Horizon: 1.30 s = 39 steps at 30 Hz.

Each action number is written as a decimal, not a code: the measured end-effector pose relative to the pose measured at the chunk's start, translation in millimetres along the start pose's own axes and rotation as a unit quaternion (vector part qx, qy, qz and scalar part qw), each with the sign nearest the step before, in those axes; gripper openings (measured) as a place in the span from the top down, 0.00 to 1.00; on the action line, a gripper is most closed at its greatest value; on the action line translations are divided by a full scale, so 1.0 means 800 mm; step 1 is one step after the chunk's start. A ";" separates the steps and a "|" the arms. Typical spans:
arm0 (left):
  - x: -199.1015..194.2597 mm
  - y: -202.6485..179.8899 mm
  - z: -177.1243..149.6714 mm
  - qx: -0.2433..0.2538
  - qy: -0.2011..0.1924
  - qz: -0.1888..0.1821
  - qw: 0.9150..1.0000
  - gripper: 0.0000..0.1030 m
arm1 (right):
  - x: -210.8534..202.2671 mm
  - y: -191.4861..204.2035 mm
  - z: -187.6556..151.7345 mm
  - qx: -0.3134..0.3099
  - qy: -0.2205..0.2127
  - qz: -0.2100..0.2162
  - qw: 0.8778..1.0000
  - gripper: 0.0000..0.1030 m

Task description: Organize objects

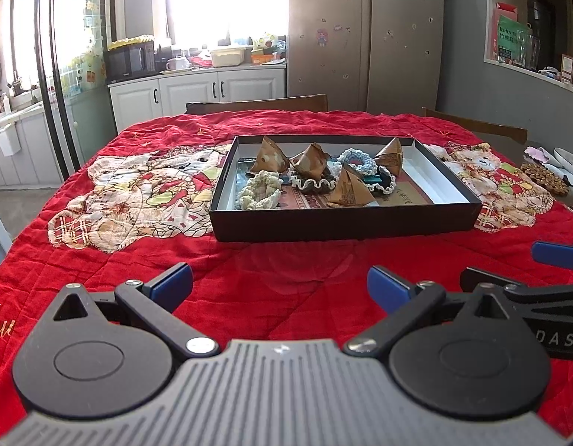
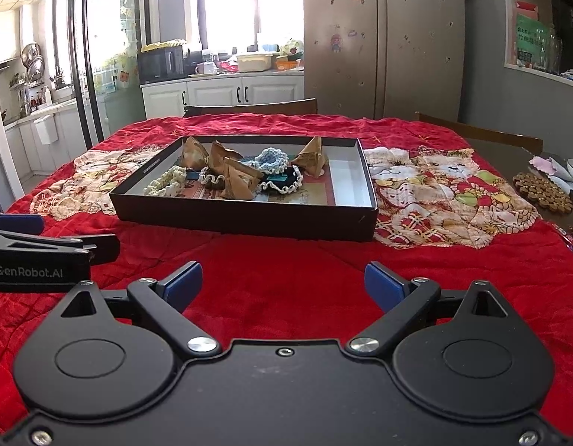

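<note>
Left tool [image 1: 279, 285] and right tool [image 2: 283, 283]: both released, blue-padded fingers spread wide, nothing between them, hovering side by side over the red quilted cloth [image 1: 271, 278] on the counter. Shallow black cardboard box [image 1: 342, 219] sits ahead on the cloth, well apart from both tools. Inside: four brown pyramid-shaped paper packets [image 1: 348, 189], a cream crocheted scrunchie [image 1: 258, 190], a light-blue crocheted scrunchie [image 2: 273, 159], a dark white-edged scrunchie [image 2: 282, 183]. Round wooden bead trivet [image 2: 543, 192] at the counter's right edge.
</note>
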State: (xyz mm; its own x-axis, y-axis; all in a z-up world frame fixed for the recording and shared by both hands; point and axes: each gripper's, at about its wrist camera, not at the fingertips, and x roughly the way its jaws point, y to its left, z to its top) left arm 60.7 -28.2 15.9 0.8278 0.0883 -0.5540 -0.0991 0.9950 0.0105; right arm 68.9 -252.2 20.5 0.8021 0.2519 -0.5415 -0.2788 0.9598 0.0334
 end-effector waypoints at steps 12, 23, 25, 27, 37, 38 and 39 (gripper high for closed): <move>-0.001 -0.001 0.000 0.000 0.002 -0.001 1.000 0.00 | 0.002 0.000 -0.002 0.000 0.004 0.003 1.000 0.09; -0.002 -0.002 -0.001 0.001 0.004 -0.002 1.000 0.00 | 0.003 0.001 -0.003 0.000 0.005 0.005 1.000 0.08; -0.001 -0.002 -0.001 0.001 0.004 -0.002 1.000 0.00 | 0.003 0.001 -0.003 0.000 0.005 0.006 1.000 0.08; -0.002 -0.002 -0.001 0.001 0.004 -0.002 1.000 0.00 | 0.003 0.001 -0.003 0.001 0.006 0.006 1.000 0.08; 0.000 -0.001 -0.001 0.000 0.009 -0.003 1.000 0.00 | 0.003 0.001 -0.003 0.001 0.007 0.007 1.000 0.08; 0.000 -0.001 -0.001 0.000 0.010 -0.003 1.000 0.00 | 0.004 0.001 -0.003 0.001 0.008 0.007 1.000 0.08; 0.000 -0.001 -0.001 -0.001 0.010 -0.004 1.000 0.00 | 0.004 0.001 -0.003 0.001 0.008 0.007 1.000 0.08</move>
State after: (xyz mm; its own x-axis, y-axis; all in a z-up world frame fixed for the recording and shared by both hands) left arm 60.6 -28.7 15.3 0.8168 0.0802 -0.5713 -0.0940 0.9956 0.0054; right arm 69.5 -250.6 16.9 0.7897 0.2640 -0.5537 -0.2892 0.9563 0.0434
